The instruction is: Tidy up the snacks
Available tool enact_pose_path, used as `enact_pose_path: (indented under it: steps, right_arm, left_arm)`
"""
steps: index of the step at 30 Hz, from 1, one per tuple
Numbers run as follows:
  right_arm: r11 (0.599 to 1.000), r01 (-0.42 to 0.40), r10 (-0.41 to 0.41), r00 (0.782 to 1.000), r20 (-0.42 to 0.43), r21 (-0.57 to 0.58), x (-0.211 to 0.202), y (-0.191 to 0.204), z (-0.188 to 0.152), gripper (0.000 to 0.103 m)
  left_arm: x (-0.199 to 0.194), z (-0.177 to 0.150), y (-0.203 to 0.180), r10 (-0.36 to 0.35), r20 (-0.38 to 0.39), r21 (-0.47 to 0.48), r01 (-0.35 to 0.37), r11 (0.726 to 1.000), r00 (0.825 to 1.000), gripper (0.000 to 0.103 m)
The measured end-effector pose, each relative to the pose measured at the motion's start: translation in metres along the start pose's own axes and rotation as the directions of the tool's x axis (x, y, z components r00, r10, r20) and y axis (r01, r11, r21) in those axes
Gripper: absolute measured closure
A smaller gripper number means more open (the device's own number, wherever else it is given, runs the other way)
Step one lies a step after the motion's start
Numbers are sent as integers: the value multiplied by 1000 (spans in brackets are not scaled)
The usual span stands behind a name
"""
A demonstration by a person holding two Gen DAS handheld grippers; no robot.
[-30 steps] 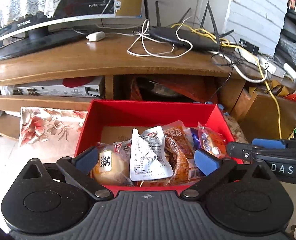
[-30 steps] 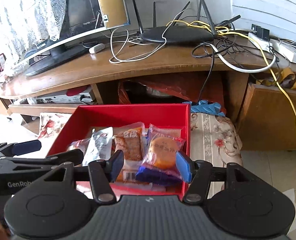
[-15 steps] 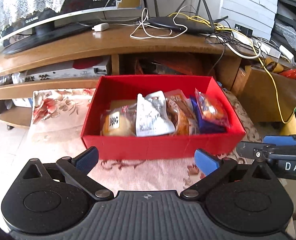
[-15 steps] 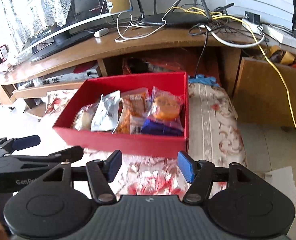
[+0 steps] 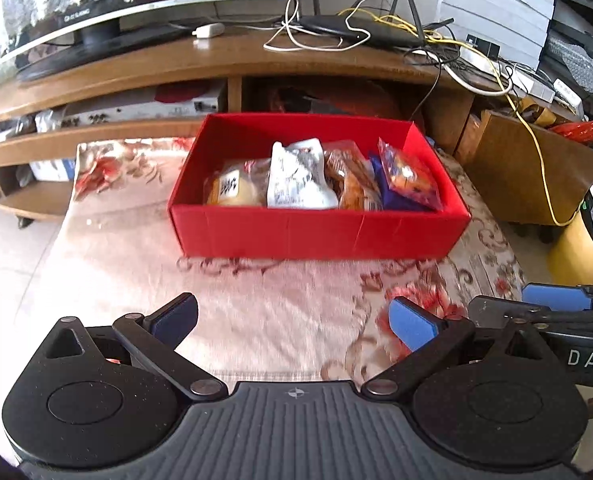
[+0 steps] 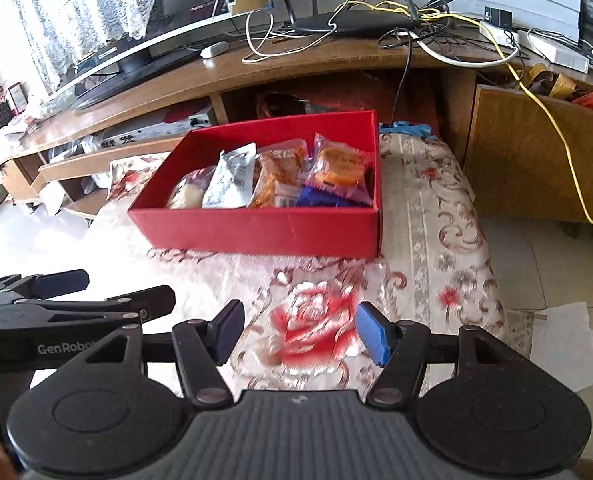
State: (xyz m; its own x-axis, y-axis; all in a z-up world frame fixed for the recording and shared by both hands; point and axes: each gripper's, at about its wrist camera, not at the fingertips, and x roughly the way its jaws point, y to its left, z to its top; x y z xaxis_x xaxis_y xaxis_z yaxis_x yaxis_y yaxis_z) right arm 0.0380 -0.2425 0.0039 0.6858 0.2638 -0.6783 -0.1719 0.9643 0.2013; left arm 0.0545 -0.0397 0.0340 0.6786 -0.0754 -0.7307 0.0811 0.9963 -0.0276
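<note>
Pulling back from the red rectangular cardboard box [image 5: 316,232], both tools now hang well apart from it over the floral-patterned cloth [image 6: 320,328]; a second ago their blue pads sat right at its near wall; the left gripper [image 5: 294,318] is spread wide and empty, the right gripper [image 6: 300,332] likewise; the plastic-wrapped snack packets [image 5: 320,180] stand in a row inside the box; that retreat, with nothing loose on the cloth, suggests the sorting is essentially finished.
</note>
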Motion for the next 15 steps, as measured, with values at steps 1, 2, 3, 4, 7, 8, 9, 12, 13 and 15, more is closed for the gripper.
enact_pose_path:
  steps: [1, 2, 3, 4, 7, 8, 9, 12, 13, 15]
  right_arm:
    - [1000, -1, 1, 1000, 0, -4, -1, 2, -3, 44]
    - [1000, -2, 2, 1000, -1, -9, -3, 3, -6, 44]
    - [1000, -2, 2, 1000, -1, -13, -4, 5, -8, 44]
    - [1000, -2, 2, 1000, -1, -16, -6, 6, -11, 44]
    - [1000, -5, 5, 1000, 2, -23, -12, 9, -18, 44]
    - [1000, -6, 6, 1000, 3, -24, -13, 9, -20, 44]
    - [1000, -6, 6, 1000, 4, -24, -15, 9, -22, 44]
    - [1000, -5, 5, 1000, 4, -27, -17, 10, -27, 44]
    - [1000, -4, 5, 1000, 4, -27, -18, 10, -28, 44]
    - [1000, -6, 7, 1000, 7, -28, -20, 10, -30, 44]
  left_arm:
    - [-4, -4, 0, 10, 7, 3, -10, 1000, 1000, 1]
    - [-7, -7, -1, 24, 18, 11, -24, 1000, 1000, 1]
    - [-10, -9, -2, 38, 29, 23, -38, 999, 999, 1]
    - [-14, -13, -3, 53, 41, 36, -54, 998, 998, 1]
    - [-22, -20, -5, 75, 55, 54, -78, 996, 996, 1]
    - [-24, -21, -5, 77, 56, 54, -80, 995, 995, 1]
    - [-25, -23, -5, 77, 53, 53, -80, 995, 996, 1]
    - [-28, -27, -5, 78, 39, 44, -80, 996, 996, 1]
    - [-28, -28, -4, 77, 36, 40, -79, 996, 996, 1]
    - [-31, -30, -5, 78, 36, 42, -80, 996, 996, 2]
